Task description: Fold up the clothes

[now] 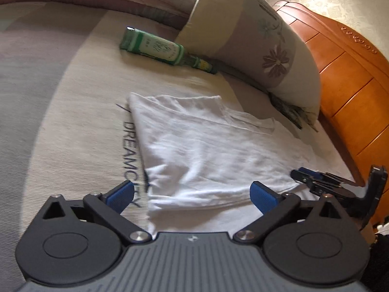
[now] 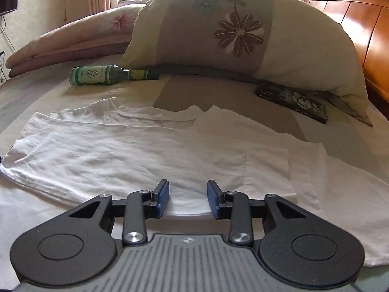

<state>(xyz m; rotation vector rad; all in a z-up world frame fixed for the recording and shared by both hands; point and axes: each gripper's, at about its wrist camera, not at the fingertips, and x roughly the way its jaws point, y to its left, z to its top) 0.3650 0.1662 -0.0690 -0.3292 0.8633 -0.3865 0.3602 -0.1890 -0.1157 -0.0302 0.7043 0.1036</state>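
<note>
A white garment (image 1: 206,150) lies partly folded and flat on the bed; it also shows in the right wrist view (image 2: 136,153), with a chest pocket toward the right. My left gripper (image 1: 192,194) is wide open and empty above the garment's near edge. My right gripper (image 2: 187,199) is open, its blue pads on either side of the garment's near hem, holding nothing. The right gripper also shows in the left wrist view (image 1: 316,182) at the garment's right edge.
A green glass bottle (image 1: 160,48) lies on the mattress beyond the garment, also in the right wrist view (image 2: 107,74). A flowered pillow (image 2: 238,36) leans on the wooden headboard (image 1: 345,85). A dark phone-like case (image 2: 291,104) lies under the pillow. A folded pink quilt (image 2: 60,46) lies at the far left.
</note>
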